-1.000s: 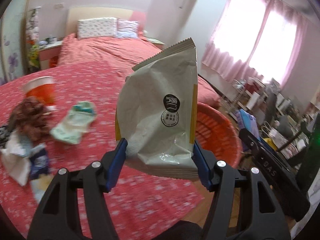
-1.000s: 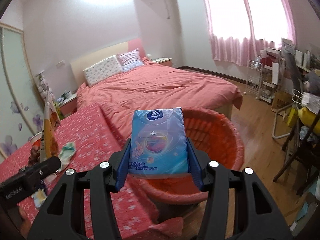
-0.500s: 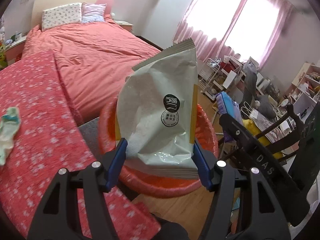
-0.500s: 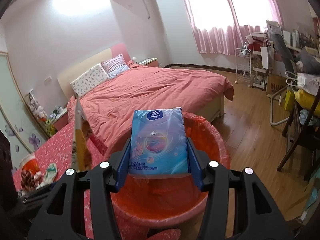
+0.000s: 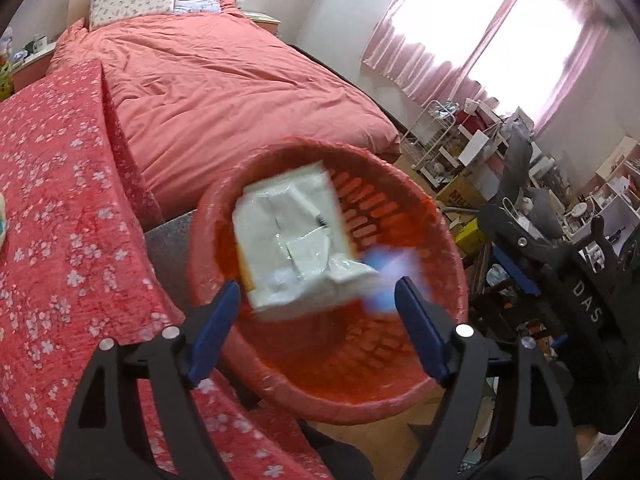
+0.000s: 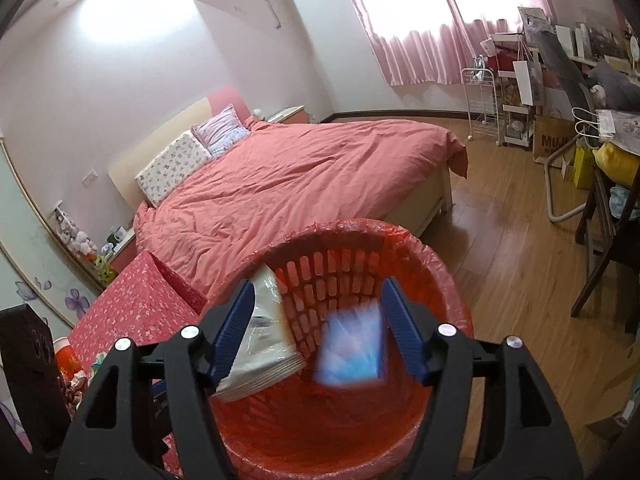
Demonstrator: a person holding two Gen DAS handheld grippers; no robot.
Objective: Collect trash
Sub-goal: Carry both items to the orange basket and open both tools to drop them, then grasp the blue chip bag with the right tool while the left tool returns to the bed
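Observation:
Both grippers hang over a red slatted trash basket (image 5: 436,240) lined with a red bag, also in the right wrist view (image 6: 444,264). My left gripper (image 5: 320,320) is open; the pale snack bag (image 5: 292,240) is falling, blurred, into the basket. My right gripper (image 6: 320,320) is open; the blue tissue pack (image 6: 354,350) is dropping, blurred, inside the basket. The snack bag also shows in the right wrist view (image 6: 260,352), and the tissue pack shows as a blue blur in the left wrist view (image 5: 390,276).
A table with a red flowered cloth (image 5: 52,216) lies left of the basket, with a red cup and crumpled trash (image 6: 70,368) on it. A pink bed (image 6: 304,172) stands behind. Chairs, racks and bags (image 5: 532,208) crowd the right side on the wood floor.
Both grippers opened over the basket. The snack bag left the left gripper and the tissue pack left the right one; both are falling in.

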